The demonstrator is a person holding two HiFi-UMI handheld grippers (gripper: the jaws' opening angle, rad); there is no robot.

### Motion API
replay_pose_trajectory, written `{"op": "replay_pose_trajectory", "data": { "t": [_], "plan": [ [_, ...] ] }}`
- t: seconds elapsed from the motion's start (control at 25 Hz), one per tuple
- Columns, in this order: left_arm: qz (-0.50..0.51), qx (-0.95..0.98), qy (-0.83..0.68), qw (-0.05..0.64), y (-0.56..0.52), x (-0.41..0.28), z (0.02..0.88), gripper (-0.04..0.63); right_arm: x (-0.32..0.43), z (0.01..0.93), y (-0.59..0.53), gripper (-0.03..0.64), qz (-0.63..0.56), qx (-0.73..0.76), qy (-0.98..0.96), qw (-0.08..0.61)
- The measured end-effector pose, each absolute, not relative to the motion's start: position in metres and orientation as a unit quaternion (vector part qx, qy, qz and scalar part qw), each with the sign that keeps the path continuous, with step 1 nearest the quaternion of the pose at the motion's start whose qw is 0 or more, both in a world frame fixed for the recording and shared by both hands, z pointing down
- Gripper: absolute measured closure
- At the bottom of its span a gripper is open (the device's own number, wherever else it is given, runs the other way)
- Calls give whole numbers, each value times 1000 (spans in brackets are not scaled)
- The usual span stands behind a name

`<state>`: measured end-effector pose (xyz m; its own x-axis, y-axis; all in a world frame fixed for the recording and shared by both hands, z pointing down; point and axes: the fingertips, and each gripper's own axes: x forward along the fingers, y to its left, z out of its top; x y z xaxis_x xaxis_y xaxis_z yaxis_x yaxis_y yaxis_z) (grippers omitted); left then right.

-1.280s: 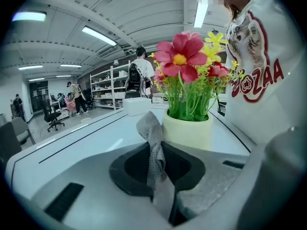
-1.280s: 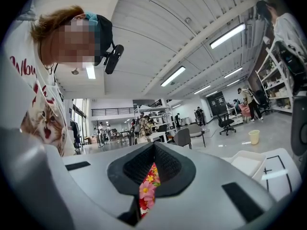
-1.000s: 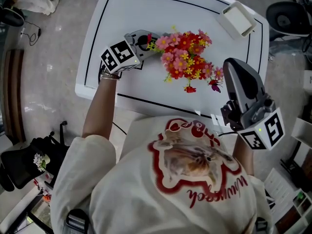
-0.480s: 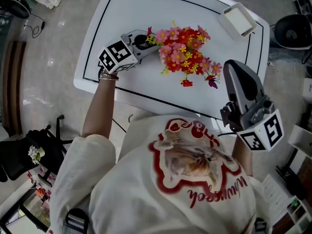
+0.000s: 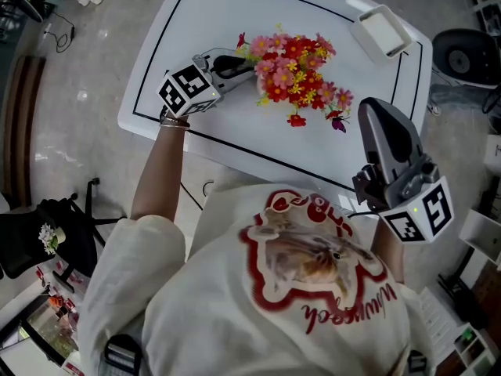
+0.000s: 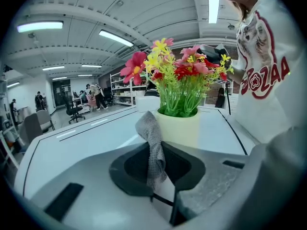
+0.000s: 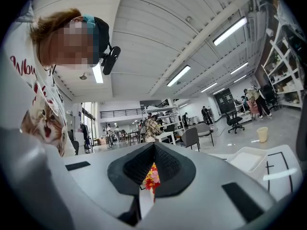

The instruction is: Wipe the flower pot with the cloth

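Observation:
A pale yellow flower pot (image 6: 181, 127) with red, pink and yellow flowers (image 5: 295, 73) stands on the white table (image 5: 196, 22). My left gripper (image 5: 247, 63) reaches in from the pot's left, shut on a grey cloth (image 6: 150, 131). The cloth sticks up past the jaw tips, right at the pot's wall; I cannot tell whether it touches. In the left gripper view my left gripper (image 6: 156, 150) points at the pot's lower side. My right gripper (image 5: 385, 131) hangs off the table's near edge by the person's chest, jaws together and holding nothing; in the right gripper view the flowers (image 7: 152, 176) show through its narrow slit.
A white rectangular tray (image 5: 381, 31) sits at the table's far right corner, also seen as the tray (image 7: 249, 159) in the right gripper view. A black line (image 5: 235, 151) runs around the tabletop. An office chair (image 5: 468, 52) stands beyond the table on the right.
The head view has drifted, so table and flowers sit slightly higher in frame. The left gripper stays beside the pot with the cloth; the right gripper has hardly moved.

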<state>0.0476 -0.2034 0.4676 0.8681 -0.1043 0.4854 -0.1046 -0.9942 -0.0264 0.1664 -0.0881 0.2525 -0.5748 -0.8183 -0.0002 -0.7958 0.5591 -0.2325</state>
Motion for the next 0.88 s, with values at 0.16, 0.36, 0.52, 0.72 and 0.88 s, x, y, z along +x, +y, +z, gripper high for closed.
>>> {"op": "replay_pose_trajectory", "data": {
  "t": [0.16, 0.36, 0.52, 0.72, 0.88],
  "plan": [
    [261, 962, -71, -21, -202, 48, 468, 541, 168, 254, -76, 618, -105, -453, 883, 54],
    [267, 959, -88, -22, -200, 47, 469, 541, 172, 254, -62, 618, -105, -448, 886, 53],
    [265, 957, -115, -17, -196, 44, 467, 541, 173, 257, -61, 618, -114, -445, 887, 53],
    [262, 956, -131, -7, -189, 41, 466, 542, 168, 253, -66, 618, -116, -436, 890, 59],
    [263, 954, -147, -5, -184, 38, 466, 541, 166, 257, -69, 618, -125, -434, 890, 65]
  ]
}}
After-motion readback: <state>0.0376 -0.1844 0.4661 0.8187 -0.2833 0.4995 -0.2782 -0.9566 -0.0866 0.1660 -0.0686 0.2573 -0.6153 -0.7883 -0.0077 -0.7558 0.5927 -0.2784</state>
